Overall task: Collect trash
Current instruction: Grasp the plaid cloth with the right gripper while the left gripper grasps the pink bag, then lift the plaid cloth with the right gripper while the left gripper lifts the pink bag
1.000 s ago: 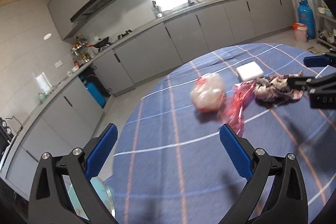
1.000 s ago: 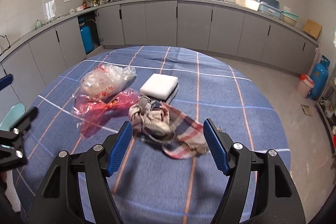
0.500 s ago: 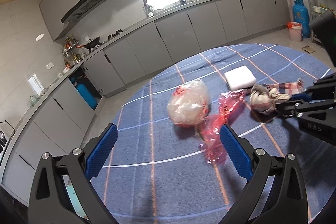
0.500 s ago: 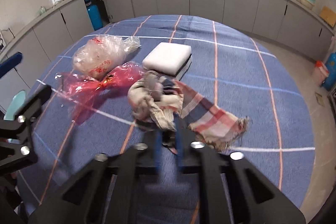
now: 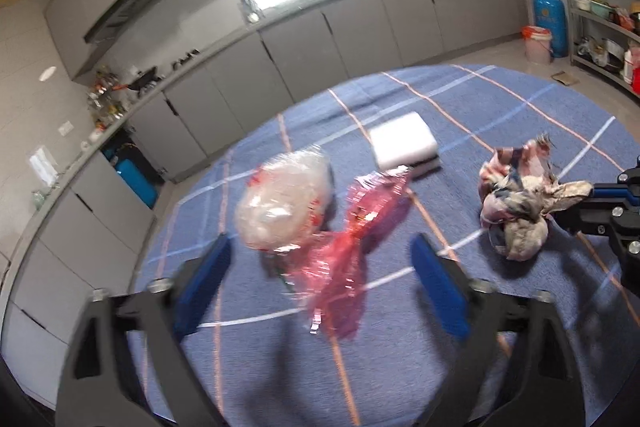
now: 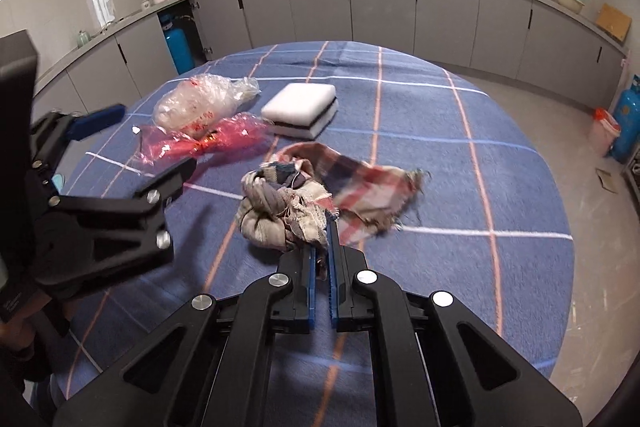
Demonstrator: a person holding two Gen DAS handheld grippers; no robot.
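The right gripper (image 6: 322, 253) is squeezed tight on the rag (image 6: 288, 211), which lies on the blue surface (image 6: 460, 187). The left gripper (image 5: 320, 267) has just been closing but stays wide, its fingers (image 5: 438, 291) either side of the pink wrapper (image 5: 344, 267), not pressing it.

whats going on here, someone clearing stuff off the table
Yes. A person holds a hand-held gripper in each hand over the round table. The right hand-held gripper is shut on the checked rag. The left hand-held gripper, its jaws just closing, straddles the red plastic wrapper, not yet pinching it.
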